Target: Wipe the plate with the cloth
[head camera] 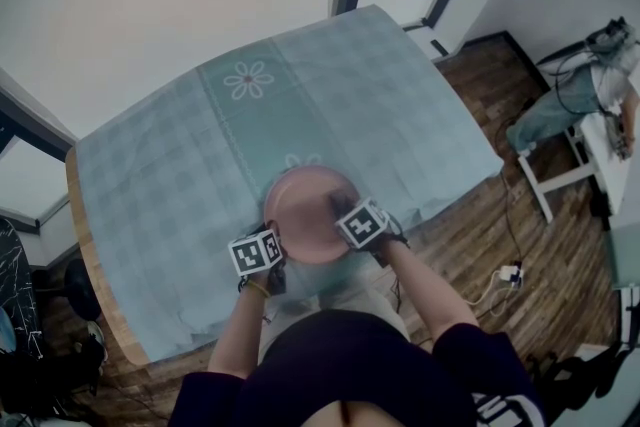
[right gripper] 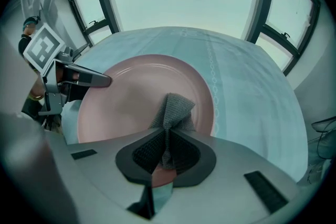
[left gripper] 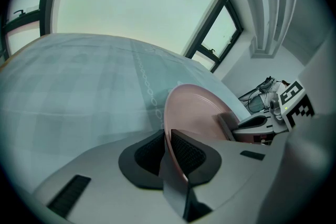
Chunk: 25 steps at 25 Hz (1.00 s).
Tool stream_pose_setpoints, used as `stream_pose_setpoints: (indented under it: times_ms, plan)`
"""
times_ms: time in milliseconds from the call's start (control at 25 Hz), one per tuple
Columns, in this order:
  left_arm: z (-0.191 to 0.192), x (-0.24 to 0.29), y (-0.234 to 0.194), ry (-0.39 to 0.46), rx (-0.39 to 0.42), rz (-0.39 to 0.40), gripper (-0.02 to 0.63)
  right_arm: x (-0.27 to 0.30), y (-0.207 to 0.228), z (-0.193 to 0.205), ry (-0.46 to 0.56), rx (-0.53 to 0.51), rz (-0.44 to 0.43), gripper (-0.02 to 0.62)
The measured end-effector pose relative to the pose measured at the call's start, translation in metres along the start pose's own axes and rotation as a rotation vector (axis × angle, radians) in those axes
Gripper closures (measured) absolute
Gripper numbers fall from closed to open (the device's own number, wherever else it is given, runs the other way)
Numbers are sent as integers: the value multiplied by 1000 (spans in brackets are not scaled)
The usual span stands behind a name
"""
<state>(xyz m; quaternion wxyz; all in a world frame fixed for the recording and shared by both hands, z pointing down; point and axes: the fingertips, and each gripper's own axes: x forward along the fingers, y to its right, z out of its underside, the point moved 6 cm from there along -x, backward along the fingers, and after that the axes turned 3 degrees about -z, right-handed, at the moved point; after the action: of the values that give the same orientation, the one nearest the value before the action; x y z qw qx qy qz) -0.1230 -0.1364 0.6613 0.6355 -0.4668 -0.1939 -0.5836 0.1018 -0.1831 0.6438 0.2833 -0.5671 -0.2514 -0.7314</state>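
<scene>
A pink plate (head camera: 306, 211) is held up off the table, tilted, near the table's front edge. My left gripper (left gripper: 167, 152) is shut on the plate's rim (left gripper: 170, 128), which runs between its two black pads. My right gripper (right gripper: 167, 150) is shut on a small grey cloth (right gripper: 172, 113); the cloth's free end lies against the plate's pink face (right gripper: 134, 97). In the head view the left gripper (head camera: 262, 253) sits at the plate's near left edge and the right gripper (head camera: 362, 223) at its right side. The left gripper's fingers (right gripper: 84, 77) show at the plate's far rim.
A teal checked tablecloth (head camera: 200, 165) with a flower pattern covers the wooden table. Windows stand behind the table. To the right are a wooden floor, a white bench (head camera: 560, 175) with a seated person, and a cable with a plug (head camera: 508, 273).
</scene>
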Motion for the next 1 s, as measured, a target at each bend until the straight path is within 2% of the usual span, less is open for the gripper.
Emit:
stream_pose_setpoints:
  times_ms: [240, 1000]
  plan:
    - [0, 0, 0, 3, 3, -5, 557, 4, -27, 9, 13, 9, -94, 563]
    - [0, 0, 0, 4, 7, -4, 557, 6, -84, 6, 78, -39, -202, 563]
